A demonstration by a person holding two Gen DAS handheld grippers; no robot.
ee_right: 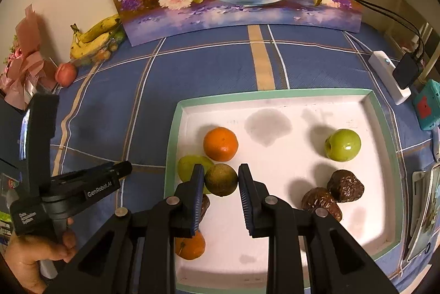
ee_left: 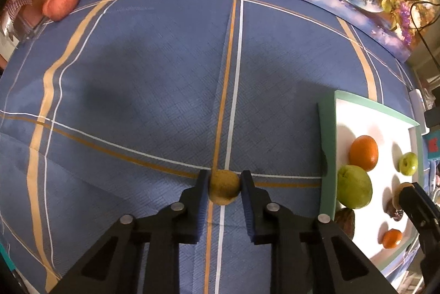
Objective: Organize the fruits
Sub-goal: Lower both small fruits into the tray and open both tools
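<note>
At lower centre of the left view, our left tongs [ee_left: 224,189] clamp a small brown fruit [ee_left: 224,191] over the blue-clothed table [ee_left: 137,101]. In the right view, our right tongs [ee_right: 221,181] grip a kiwi [ee_right: 221,180] above the white tray [ee_right: 275,98].
</note>
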